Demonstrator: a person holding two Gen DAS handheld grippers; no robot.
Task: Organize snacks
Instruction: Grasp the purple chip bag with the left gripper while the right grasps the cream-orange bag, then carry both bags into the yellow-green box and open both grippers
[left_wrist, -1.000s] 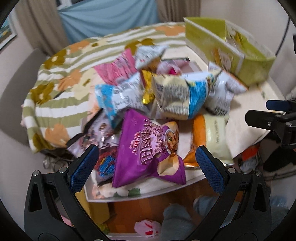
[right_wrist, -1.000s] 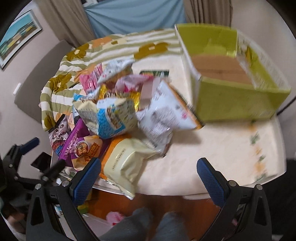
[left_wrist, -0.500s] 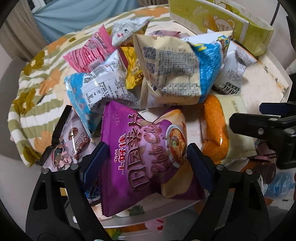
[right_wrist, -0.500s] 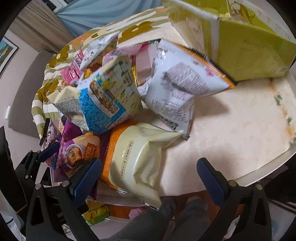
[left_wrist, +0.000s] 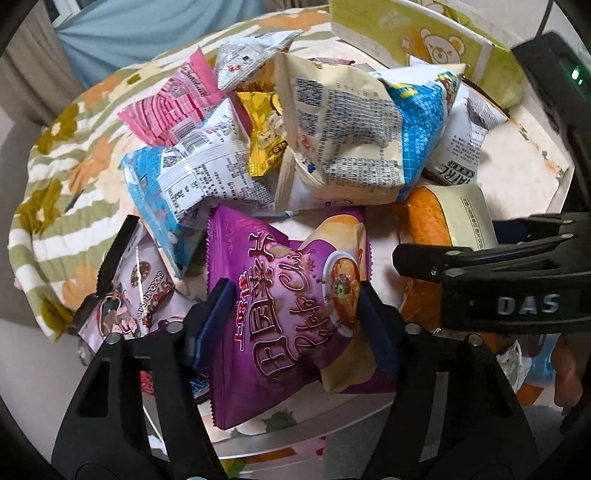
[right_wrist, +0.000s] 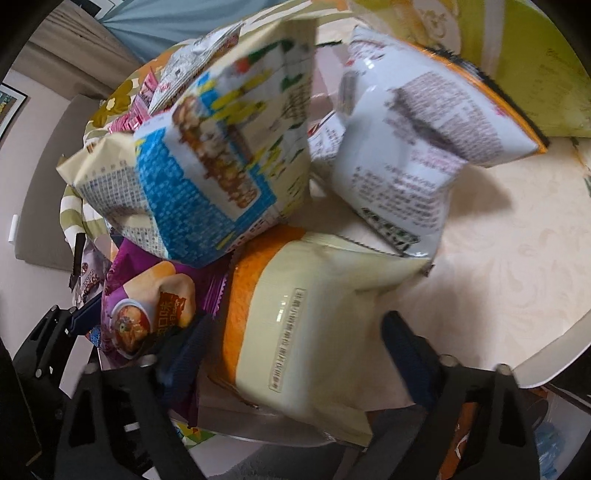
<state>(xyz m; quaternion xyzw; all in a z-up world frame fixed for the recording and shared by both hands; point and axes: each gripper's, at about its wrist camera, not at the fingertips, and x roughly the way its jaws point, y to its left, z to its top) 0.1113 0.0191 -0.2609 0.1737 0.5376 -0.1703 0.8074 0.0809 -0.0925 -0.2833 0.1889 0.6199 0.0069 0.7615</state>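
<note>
While both claws are closing: left claw (left_wrist: 291, 325) pinching purple bag (left_wrist: 284, 314), right claw (right_wrist: 295, 350) straddling cream-orange bag (right_wrist: 306, 317), lower frame, for sorting.

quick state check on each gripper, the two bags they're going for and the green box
left gripper: closing, fingers astride the purple chip bag
right gripper: closing, cream and orange bag between its fingers
purple chip bag: lying flat at table edge
cream and orange bag: lying flat
green box: upright, open top
</note>
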